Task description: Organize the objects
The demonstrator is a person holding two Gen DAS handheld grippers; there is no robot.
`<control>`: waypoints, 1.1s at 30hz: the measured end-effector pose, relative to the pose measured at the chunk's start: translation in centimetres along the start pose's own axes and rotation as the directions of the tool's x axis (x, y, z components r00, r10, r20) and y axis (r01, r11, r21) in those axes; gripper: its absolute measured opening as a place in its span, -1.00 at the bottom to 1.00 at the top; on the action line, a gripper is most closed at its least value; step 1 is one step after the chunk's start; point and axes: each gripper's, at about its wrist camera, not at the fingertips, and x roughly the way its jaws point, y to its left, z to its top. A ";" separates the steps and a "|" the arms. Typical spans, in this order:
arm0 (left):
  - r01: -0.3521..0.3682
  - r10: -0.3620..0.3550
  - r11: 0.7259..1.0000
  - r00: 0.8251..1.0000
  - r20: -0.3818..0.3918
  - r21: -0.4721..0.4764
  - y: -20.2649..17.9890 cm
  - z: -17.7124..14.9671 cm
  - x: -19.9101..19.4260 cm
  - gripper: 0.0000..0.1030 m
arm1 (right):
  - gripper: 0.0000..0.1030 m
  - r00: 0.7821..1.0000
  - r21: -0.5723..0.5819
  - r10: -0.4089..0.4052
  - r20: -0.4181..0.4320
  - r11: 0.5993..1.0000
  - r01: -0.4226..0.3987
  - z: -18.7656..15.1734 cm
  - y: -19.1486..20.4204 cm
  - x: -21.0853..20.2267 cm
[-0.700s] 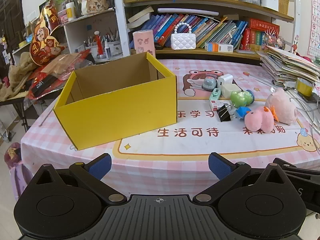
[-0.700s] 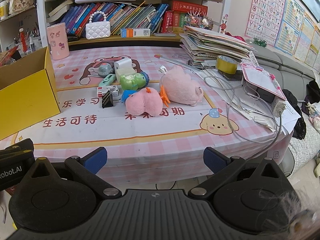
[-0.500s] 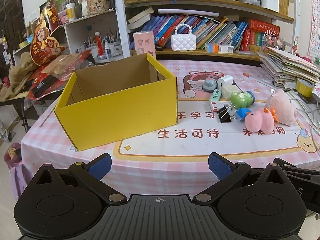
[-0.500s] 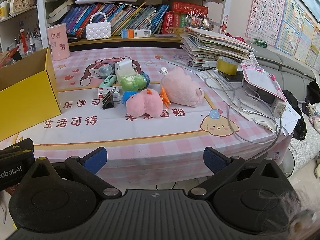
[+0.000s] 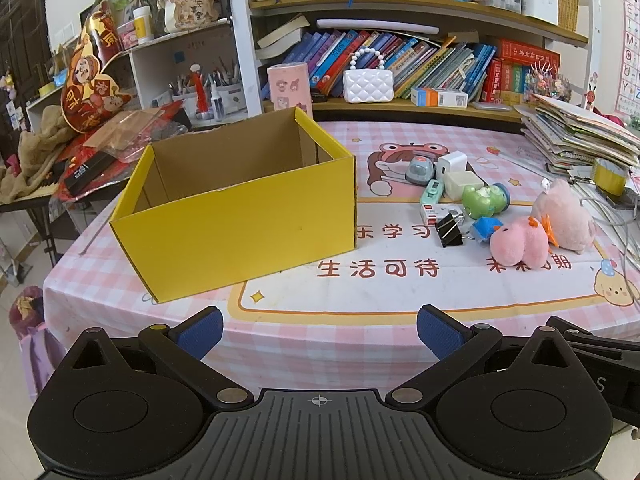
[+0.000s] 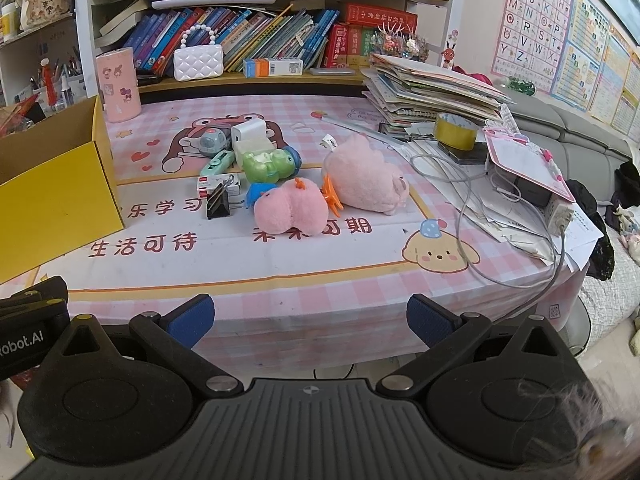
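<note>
Both the left gripper and right gripper hover at the near desk edge, fingers spread wide and holding nothing. The yellow box stands open-topped on the left as the likely receptacle. The toys lie clustered just right of it, apart from the box.

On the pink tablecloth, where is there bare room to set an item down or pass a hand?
Bare cloth runs along the near edge, in front of the yellow box and the small pink plush. The box shows nothing inside. Crowded: the cluster from the binder clip to the larger pink plush, and the paper stack with cables on the right.
</note>
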 end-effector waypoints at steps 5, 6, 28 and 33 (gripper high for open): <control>0.001 -0.001 1.000 1.000 0.001 0.000 0.0 0.0 0.0 1.00 | 1.00 1.000 0.000 -0.001 0.001 1.000 0.001 0.0 0.0 0.0; 0.000 0.000 1.000 1.000 0.001 0.000 0.0 0.0 0.0 1.00 | 1.00 1.000 0.001 0.000 0.000 1.000 0.000 0.0 -0.1 0.0; 0.013 -0.013 1.000 1.000 -0.014 -0.011 -0.4 0.6 1.2 1.00 | 1.00 1.000 -0.003 -0.005 -0.011 1.000 0.005 1.1 0.0 1.6; 0.010 -0.010 1.000 1.000 -0.028 -0.020 -0.9 0.8 1.9 1.00 | 1.00 1.000 -0.014 -0.001 -0.024 1.000 0.001 1.3 -0.6 2.4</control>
